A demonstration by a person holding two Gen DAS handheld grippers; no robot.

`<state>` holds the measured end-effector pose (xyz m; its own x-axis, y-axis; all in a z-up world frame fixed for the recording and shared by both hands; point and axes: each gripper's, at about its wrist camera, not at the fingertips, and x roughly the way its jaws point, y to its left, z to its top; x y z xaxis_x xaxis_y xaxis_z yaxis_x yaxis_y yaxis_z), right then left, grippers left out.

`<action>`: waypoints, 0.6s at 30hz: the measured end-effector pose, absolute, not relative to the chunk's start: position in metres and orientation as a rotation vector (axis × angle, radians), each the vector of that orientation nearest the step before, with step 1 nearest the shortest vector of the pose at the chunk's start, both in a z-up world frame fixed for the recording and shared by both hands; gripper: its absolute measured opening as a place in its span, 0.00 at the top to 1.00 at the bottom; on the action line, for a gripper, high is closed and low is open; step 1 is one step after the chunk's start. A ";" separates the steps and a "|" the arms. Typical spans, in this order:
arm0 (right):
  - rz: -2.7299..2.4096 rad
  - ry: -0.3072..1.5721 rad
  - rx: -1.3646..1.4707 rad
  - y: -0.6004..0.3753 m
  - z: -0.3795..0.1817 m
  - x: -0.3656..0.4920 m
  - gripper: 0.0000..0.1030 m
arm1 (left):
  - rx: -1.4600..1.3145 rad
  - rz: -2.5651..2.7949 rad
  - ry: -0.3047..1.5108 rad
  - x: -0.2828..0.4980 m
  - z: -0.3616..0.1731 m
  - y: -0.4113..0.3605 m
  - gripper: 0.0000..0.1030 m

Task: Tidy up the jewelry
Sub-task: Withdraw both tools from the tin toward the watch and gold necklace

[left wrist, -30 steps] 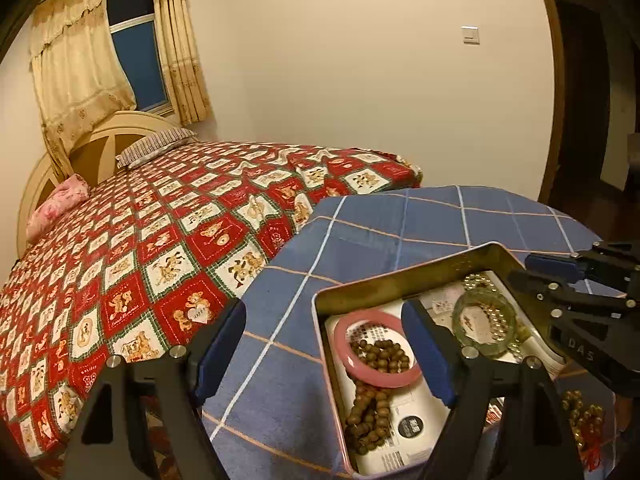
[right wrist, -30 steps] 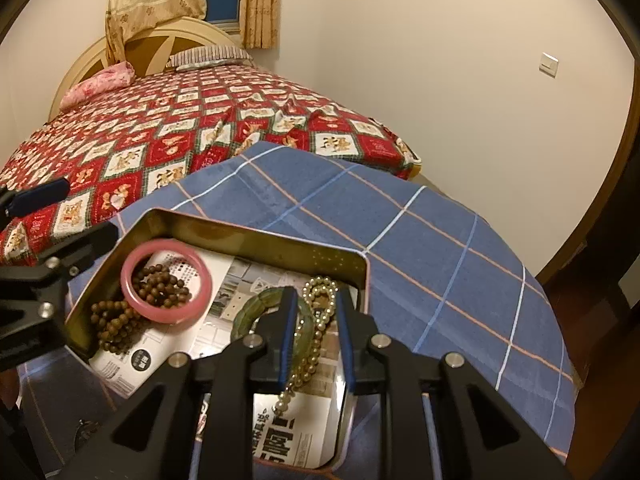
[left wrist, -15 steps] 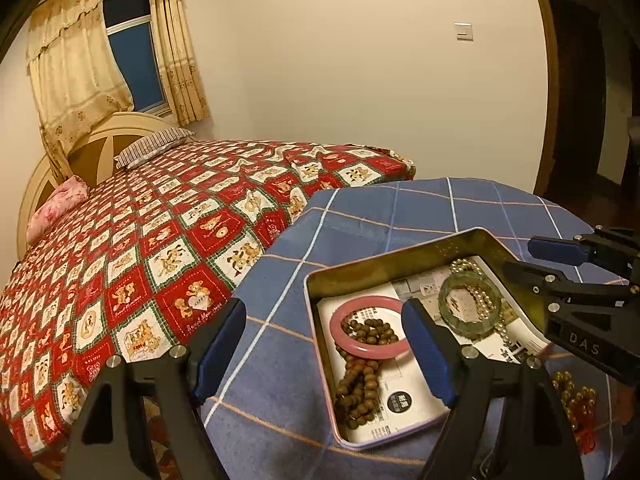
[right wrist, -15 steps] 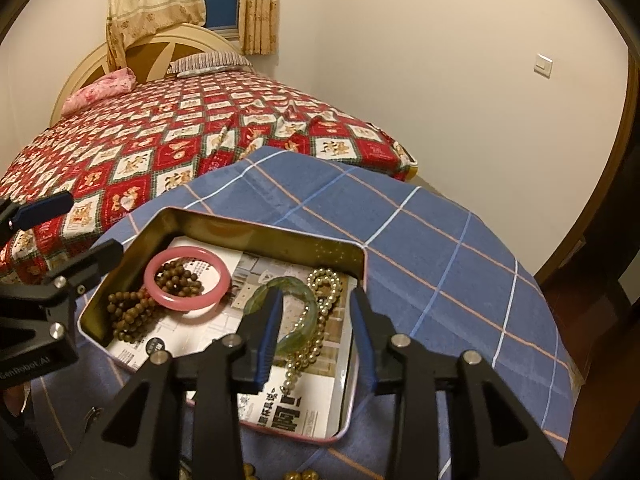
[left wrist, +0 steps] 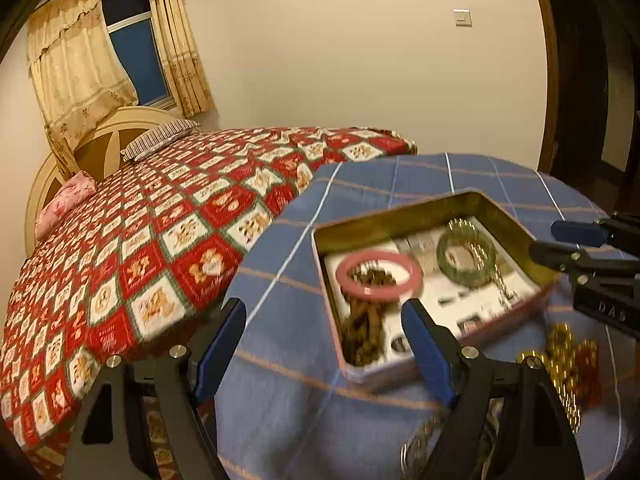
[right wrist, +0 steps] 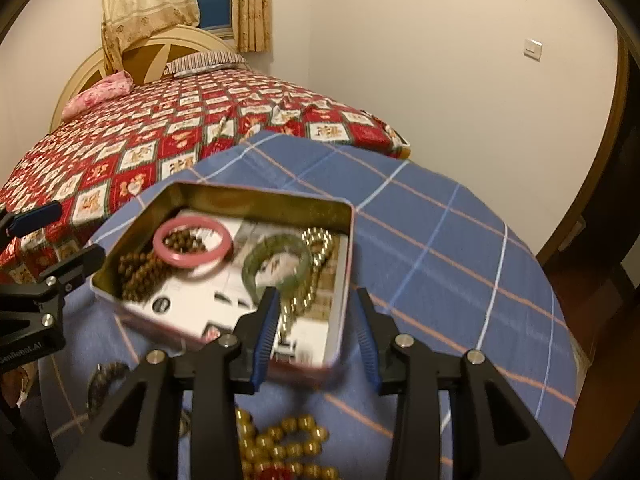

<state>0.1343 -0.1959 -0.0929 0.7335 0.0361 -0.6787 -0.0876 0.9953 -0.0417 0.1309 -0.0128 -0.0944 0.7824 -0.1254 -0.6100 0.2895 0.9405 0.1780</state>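
Note:
A gold tin (left wrist: 400, 216) (right wrist: 256, 197) lined with printed paper sits on the blue checked tablecloth (right wrist: 440, 248). In it lie a pink bangle (left wrist: 378, 275) (right wrist: 193, 243), brown wooden beads (left wrist: 362, 332) (right wrist: 138, 272), a green bangle (left wrist: 466, 252) (right wrist: 276, 264) and a gold bead string (right wrist: 316, 240). My left gripper (left wrist: 324, 344) is open and empty at the tin's near left. My right gripper (right wrist: 316, 332) is open and empty above the tin's near right corner. Yellow beads with a red piece (right wrist: 280, 448) (left wrist: 568, 360) lie on the cloth in front of the tin.
A dark bracelet (right wrist: 106, 376) lies on the cloth near the front left. A bed with a red patterned quilt (left wrist: 140, 248) stands beside the table on the left. A wall (left wrist: 360, 60) is behind, and a dark doorway (left wrist: 592, 80) at the right.
My right gripper has opened, let go of the green bangle in the tin and drawn back. Both grippers have pulled back from the tin, so the loose beads in front show.

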 end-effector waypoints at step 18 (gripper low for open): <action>-0.031 0.761 0.003 -0.234 -0.115 0.035 0.54 | 0.219 -0.264 0.670 0.039 -0.106 -0.021 0.22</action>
